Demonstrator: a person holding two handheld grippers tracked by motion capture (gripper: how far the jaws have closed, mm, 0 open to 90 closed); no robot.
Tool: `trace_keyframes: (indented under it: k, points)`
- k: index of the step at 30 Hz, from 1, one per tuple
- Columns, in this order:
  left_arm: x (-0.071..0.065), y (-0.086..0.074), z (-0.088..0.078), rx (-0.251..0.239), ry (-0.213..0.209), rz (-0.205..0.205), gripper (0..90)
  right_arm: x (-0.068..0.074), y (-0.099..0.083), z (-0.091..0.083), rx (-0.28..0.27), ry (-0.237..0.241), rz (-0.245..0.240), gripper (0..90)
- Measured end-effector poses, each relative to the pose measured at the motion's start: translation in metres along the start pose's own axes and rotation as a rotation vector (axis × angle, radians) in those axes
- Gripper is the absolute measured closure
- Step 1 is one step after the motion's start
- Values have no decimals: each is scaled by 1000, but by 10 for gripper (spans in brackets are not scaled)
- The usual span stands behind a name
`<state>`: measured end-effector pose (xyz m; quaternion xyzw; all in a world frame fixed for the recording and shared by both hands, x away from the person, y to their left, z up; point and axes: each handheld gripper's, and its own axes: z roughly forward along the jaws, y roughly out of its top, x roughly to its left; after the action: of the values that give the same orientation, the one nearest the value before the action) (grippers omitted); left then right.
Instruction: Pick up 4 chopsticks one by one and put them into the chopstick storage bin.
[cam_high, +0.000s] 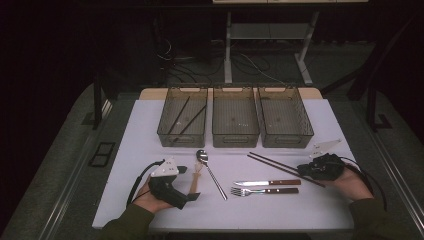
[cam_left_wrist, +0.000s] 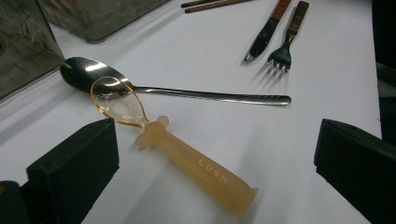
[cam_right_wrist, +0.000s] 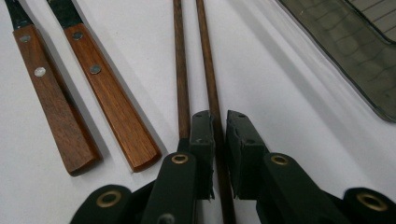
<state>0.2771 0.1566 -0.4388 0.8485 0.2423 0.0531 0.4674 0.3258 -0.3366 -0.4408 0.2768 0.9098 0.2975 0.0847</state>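
Observation:
My right gripper (cam_right_wrist: 220, 135) lies low at the table's right (cam_high: 306, 171), shut on one brown chopstick (cam_right_wrist: 208, 60). The second chopstick (cam_right_wrist: 180, 60) lies just outside its left jaw. Both chopsticks (cam_high: 280, 167) run slantwise across the white table. My left gripper (cam_left_wrist: 215, 170) rests at the front left (cam_high: 187, 183) and is open. A translucent orange plastic spoon (cam_left_wrist: 187, 154) lies flat between its wide jaws, untouched. The spoon's bowl overlaps a metal spoon (cam_left_wrist: 187, 93) lying beside it (cam_high: 210, 172).
A wood-handled knife (cam_high: 267, 183) and fork (cam_high: 265, 191) lie side by side at the front middle, their handles (cam_right_wrist: 112, 102) left of my right gripper. Three clear bins (cam_high: 235, 116) stand in a row at the back. The left bin (cam_high: 165, 125) holds two dark chopsticks (cam_high: 185, 115).

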Motion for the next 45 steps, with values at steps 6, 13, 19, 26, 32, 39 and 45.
trace_keyframes:
  k: [6,13,19,26,32,39,45]
  points:
    - [0,0,0,1,-1,0,0,-1,0,1,2,10,-22,847]
    - [0,0,0,-1,-4,0,0,-2,2,0,14,17,-41,856]
    - [0,0,0,0,-5,0,0,-4,3,0,15,30,-39,857]
    - [0,0,0,1,-3,1,0,-5,4,-7,-17,40,-34,858]
    - [0,0,0,0,-5,1,0,-3,4,-14,-51,57,-34,858]
    - [0,0,0,-3,-3,0,0,2,9,-21,-82,78,-39,858]
    - [0,0,0,-5,-1,0,0,7,17,-24,-116,102,-33,857]
